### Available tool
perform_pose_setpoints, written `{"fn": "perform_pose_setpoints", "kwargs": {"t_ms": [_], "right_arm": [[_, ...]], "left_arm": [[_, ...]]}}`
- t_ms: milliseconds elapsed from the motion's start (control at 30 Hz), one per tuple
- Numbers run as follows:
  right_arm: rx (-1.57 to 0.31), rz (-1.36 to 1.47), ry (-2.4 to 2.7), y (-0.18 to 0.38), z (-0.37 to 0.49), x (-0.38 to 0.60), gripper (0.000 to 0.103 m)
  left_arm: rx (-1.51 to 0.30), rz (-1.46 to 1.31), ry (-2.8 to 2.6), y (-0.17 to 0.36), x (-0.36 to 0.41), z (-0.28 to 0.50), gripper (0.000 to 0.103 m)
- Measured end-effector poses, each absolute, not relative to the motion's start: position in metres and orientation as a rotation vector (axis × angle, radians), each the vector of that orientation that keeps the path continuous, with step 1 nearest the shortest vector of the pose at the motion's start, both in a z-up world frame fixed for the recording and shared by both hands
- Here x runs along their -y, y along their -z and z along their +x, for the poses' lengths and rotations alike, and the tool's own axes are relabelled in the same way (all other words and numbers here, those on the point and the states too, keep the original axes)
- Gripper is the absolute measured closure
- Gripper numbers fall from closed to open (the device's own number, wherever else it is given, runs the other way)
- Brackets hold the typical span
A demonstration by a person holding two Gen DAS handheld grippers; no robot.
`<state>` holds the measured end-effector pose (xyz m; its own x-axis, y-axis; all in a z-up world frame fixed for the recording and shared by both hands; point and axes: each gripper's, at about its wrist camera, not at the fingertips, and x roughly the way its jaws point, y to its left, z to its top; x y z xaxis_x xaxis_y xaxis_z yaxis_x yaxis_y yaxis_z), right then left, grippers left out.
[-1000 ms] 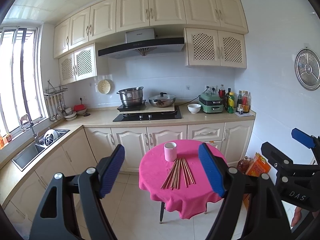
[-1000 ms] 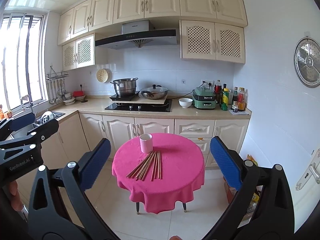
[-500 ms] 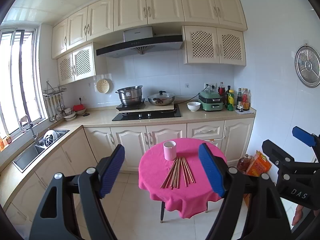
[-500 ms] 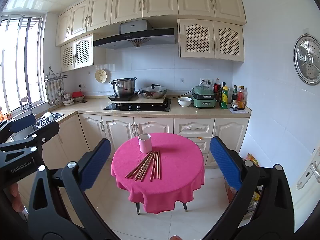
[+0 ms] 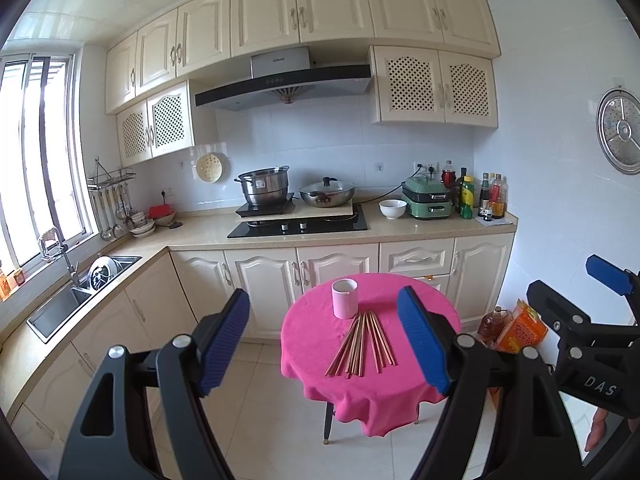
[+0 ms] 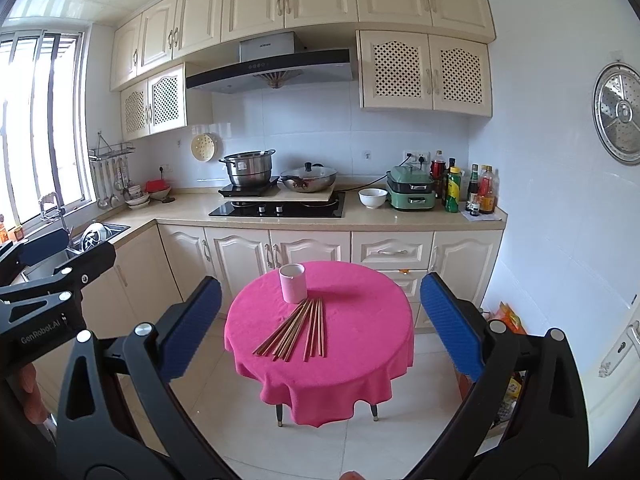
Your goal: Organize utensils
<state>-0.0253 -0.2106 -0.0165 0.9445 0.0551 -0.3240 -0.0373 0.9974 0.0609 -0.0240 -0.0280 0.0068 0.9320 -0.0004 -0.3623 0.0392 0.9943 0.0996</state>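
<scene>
Several wooden chopsticks point(image 5: 362, 344) lie fanned out on a small round table with a pink cloth point(image 5: 404, 384); they also show in the right wrist view point(image 6: 298, 330). An upright pink cup point(image 5: 344, 298) stands just behind them, also in the right wrist view point(image 6: 293, 283). My left gripper point(image 5: 324, 340) is open and empty, well short of the table. My right gripper point(image 6: 320, 324) is open and empty, also at a distance. Each gripper shows at the edge of the other's view.
Kitchen counter point(image 5: 400, 230) behind the table holds a hob, pots, a white bowl point(image 5: 392, 208), a green cooker and bottles. A sink point(image 5: 76, 292) is at left. Bottle and orange bag point(image 5: 520, 326) stand on the floor right of the table. Tiled floor lies ahead.
Both views have risen slightly and moved a little toward the table. The chopsticks and cup have not moved; both grippers stay open.
</scene>
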Motion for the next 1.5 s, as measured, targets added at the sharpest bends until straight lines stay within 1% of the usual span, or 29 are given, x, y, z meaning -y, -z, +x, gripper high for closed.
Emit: {"fn": "perform_pose_setpoints", "kwargs": {"t_ms": [733,1067,1500], "right_arm": [[-0.364,0.058,-0.053,0.024,-0.005,0.199,0.006],[-0.375,0.066,-0.051,0.029,0.021,0.184,0.006],[-0.401,0.099,-0.010,0.034,0.071,0.156,0.006]], "left_arm": [[-0.391,0.097,0.023,0.006,0.015,-0.003,0.028],[-0.403,0.098,0.033,0.008,0.000,0.031,0.028],[-0.423,0.127,0.089,0.015,-0.030,0.095,0.028]]}}
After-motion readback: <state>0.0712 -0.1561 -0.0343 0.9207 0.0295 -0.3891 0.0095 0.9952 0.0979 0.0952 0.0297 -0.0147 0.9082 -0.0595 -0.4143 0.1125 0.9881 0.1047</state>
